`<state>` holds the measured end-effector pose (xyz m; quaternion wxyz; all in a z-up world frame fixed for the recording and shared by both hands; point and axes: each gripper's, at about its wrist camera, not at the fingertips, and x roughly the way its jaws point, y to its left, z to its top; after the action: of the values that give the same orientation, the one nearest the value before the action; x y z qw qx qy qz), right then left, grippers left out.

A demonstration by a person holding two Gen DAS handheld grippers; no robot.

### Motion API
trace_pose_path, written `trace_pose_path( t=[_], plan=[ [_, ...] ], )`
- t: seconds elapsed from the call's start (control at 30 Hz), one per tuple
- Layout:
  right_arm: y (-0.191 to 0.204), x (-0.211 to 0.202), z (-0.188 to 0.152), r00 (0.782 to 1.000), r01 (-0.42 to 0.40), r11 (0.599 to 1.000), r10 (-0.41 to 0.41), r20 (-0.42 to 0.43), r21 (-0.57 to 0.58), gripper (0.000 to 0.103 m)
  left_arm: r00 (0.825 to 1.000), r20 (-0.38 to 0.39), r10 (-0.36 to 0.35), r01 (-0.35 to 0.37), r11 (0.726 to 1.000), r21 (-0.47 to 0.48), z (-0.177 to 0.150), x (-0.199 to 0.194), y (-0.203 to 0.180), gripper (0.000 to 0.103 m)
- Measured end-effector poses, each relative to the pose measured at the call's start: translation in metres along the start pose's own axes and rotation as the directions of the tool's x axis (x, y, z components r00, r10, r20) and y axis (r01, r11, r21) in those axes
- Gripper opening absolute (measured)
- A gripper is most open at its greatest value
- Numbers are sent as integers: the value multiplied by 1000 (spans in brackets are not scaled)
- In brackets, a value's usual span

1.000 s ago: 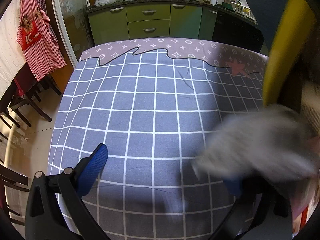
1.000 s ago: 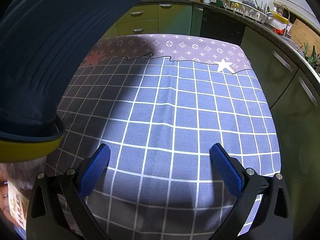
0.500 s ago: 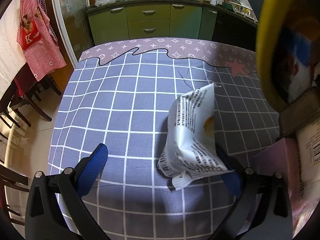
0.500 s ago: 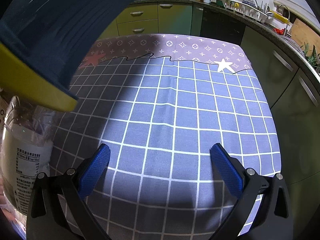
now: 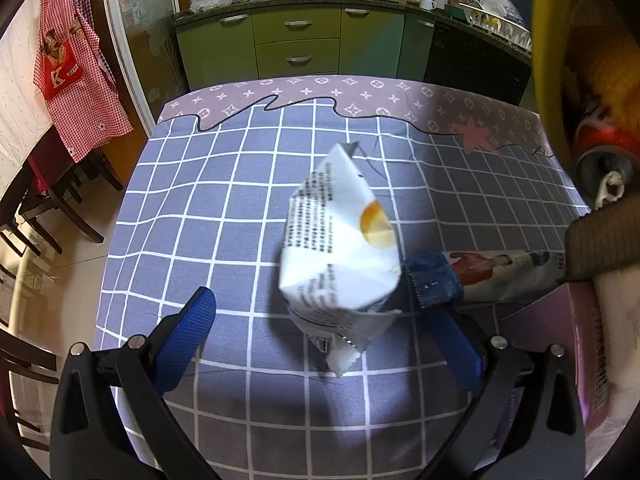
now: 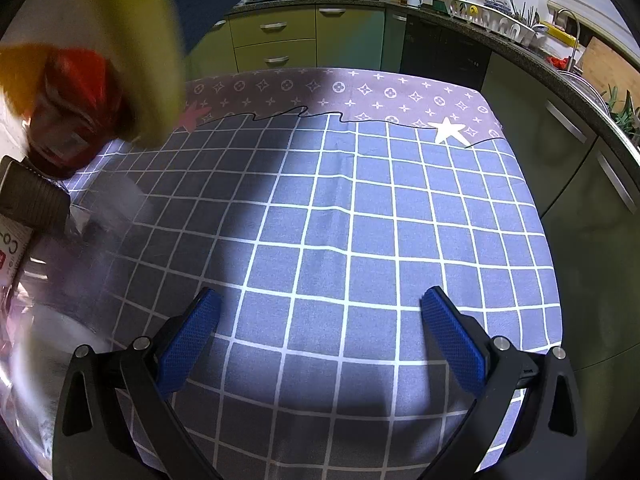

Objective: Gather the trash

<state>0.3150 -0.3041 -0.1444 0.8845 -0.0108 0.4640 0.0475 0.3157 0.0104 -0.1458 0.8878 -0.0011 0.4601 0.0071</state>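
In the left wrist view a white snack bag with black print (image 5: 340,248) stands on the blue checked tablecloth (image 5: 224,216), just ahead of my open left gripper (image 5: 324,328). A flat wrapper with a printed figure (image 5: 492,276) lies beside it on the right. A blue bin with a yellow rim (image 5: 548,80) is tipped over the table, with a red can (image 5: 604,148), a brown cardboard piece (image 5: 600,248) and a pink box (image 5: 560,344) coming out. In the right wrist view the bin rim (image 6: 160,40) and red can (image 6: 68,112) are at the left. My right gripper (image 6: 320,340) is open and empty.
Green kitchen cabinets (image 5: 296,44) and a stove stand behind the table. Dark chairs (image 5: 44,200) and a red checked apron (image 5: 76,80) are at the left. A counter with a dish rack (image 6: 488,24) runs along the right. Blurred clear plastic (image 6: 52,340) lies at the right view's lower left.
The bin has tipped further and its trash has spilled out. The white bag came to rest on the cloth, and the can, cardboard, box and wrapper have come into view. Both grippers stayed put.
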Motion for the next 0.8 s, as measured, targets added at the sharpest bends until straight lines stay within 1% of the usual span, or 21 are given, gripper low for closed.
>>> trace_pose_path(
  t=[0.27, 0.33, 0.8],
  plan=[
    [4, 0, 0, 1000, -1, 1000, 1, -1, 1, 100, 1000, 0, 0, 0, 1000, 0, 0, 0, 1, 98],
    [-1, -2, 0, 1000, -2, 1000, 2, -1, 1, 100, 1000, 0, 0, 0, 1000, 0, 0, 1, 1, 98],
    [-1, -2, 0, 1000, -1, 1000, 1, -1, 1, 100, 1000, 0, 0, 0, 1000, 0, 0, 1, 1, 98]
  ],
)
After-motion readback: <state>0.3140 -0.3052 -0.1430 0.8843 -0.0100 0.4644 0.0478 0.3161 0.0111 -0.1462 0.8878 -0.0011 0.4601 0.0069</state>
